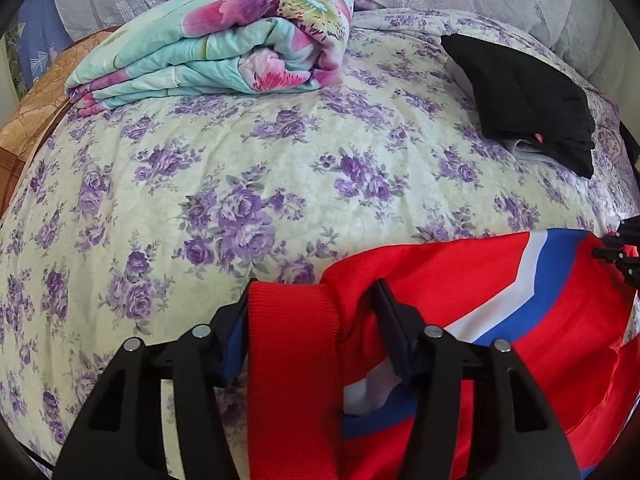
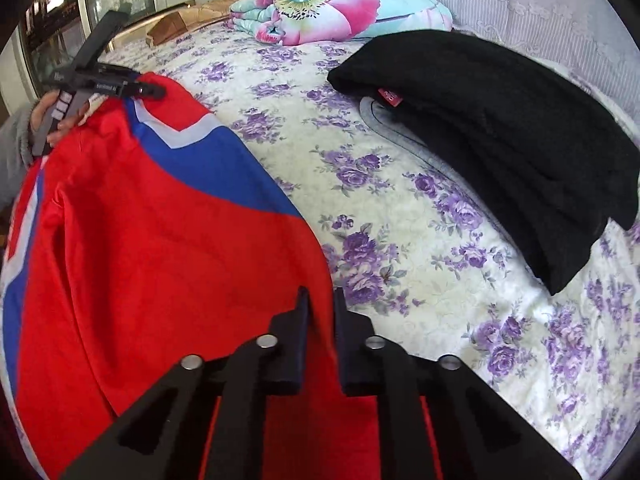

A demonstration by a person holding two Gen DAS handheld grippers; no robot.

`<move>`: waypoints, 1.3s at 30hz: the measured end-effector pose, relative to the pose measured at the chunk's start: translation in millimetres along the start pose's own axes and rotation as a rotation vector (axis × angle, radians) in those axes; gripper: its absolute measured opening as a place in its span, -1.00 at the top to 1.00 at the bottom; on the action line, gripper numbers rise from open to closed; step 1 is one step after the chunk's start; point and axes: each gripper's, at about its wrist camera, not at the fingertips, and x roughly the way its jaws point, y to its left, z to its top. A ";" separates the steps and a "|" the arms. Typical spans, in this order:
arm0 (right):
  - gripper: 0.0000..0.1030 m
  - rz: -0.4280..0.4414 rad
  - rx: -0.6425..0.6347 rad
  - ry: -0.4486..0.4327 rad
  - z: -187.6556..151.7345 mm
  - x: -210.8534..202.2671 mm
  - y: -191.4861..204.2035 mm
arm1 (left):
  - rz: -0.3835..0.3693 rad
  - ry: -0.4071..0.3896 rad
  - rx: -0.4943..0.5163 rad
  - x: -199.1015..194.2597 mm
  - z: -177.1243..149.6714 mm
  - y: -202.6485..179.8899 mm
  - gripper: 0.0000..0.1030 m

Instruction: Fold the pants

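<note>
The pants [image 1: 460,288], red with a blue and white stripe, lie on the bed [image 1: 240,200] and reach up between both pairs of fingers. In the left wrist view the left gripper [image 1: 316,292] has its fingers [image 1: 390,320] half closed, with a red ribbed band of the pants standing between them; the band lies against the left finger, while the right finger stands a little apart from it, so I cannot tell whether the band is really pinched. In the right wrist view the right gripper [image 2: 320,300] has its fingers [image 2: 300,320] drawn narrow on the red edge of the pants, which passes through the small gap between them and continues below. To the left of these fingers the cloth spreads wide, and at its far corner a hand [image 2: 48,116] holds the left gripper. Beyond the fingers, on the flowered sheet, lies a folded black garment [image 2: 500,140] with a small red label, well apart from the pants. Further back rests a rolled flowered quilt [image 1: 224,44].
</note>
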 end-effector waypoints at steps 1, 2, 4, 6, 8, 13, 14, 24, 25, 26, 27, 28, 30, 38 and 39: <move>0.87 -0.026 -0.010 -0.001 0.7 -0.6 4.3 | 0.002 -0.005 -0.001 -1.6 0.3 -0.6 0.11; 0.88 -0.051 -0.018 -0.002 0.8 -1.3 8.5 | 0.006 -0.008 0.001 -3.4 0.7 -1.7 0.16; 0.88 -0.089 -0.019 -0.007 -0.5 -4.5 13.9 | 0.020 -0.017 0.003 -6.6 1.4 -4.7 0.19; 0.89 -0.115 -0.032 -0.014 -2.2 -9.3 19.9 | 0.038 -0.032 0.013 -10.5 1.4 -8.7 0.21; 0.89 -0.134 -0.046 -0.027 -2.5 -15.4 25.0 | 0.045 -0.050 0.022 -15.7 1.5 -11.7 0.23; 0.89 -0.171 -0.061 -0.087 -5.8 -44.4 36.2 | 0.015 -0.098 0.004 -35.9 3.3 -12.2 0.23; 0.89 -0.178 -0.063 -0.102 -6.5 -51.2 39.2 | 0.007 -0.112 0.002 -41.7 2.9 -12.3 0.24; 0.89 -0.231 -0.123 -0.212 -57.7 -126.7 115.3 | -0.103 -0.237 0.035 -111.8 -53.4 -8.5 0.24; 0.89 -0.233 -0.124 -0.219 -64.9 -130.5 124.0 | -0.115 -0.234 0.027 -116.8 -62.6 -7.4 0.23; 0.89 -0.233 -0.122 -0.224 -71.2 -133.0 131.9 | -0.123 -0.228 0.021 -121.2 -73.1 -6.8 0.22; 0.89 -0.233 -0.119 -0.227 -78.0 -135.6 140.5 | -0.125 -0.222 0.017 -125.0 -82.5 -7.4 0.21; 0.89 -0.232 -0.116 -0.227 -84.1 -136.7 147.6 | -0.123 -0.214 0.013 -128.6 -91.9 -7.1 0.15; 0.89 -0.238 -0.112 -0.230 -95.7 -138.2 162.5 | -0.101 -0.187 -0.010 -133.6 -111.3 -6.5 -0.04; 0.89 -0.219 -0.061 -0.218 -130.6 -139.0 195.2 | -0.183 -0.152 -0.145 -157.0 -155.0 11.2 -0.53; 0.89 -0.217 -0.054 -0.219 -133.9 -139.0 197.9 | -0.206 -0.147 -0.166 -159.1 -155.2 13.5 -0.56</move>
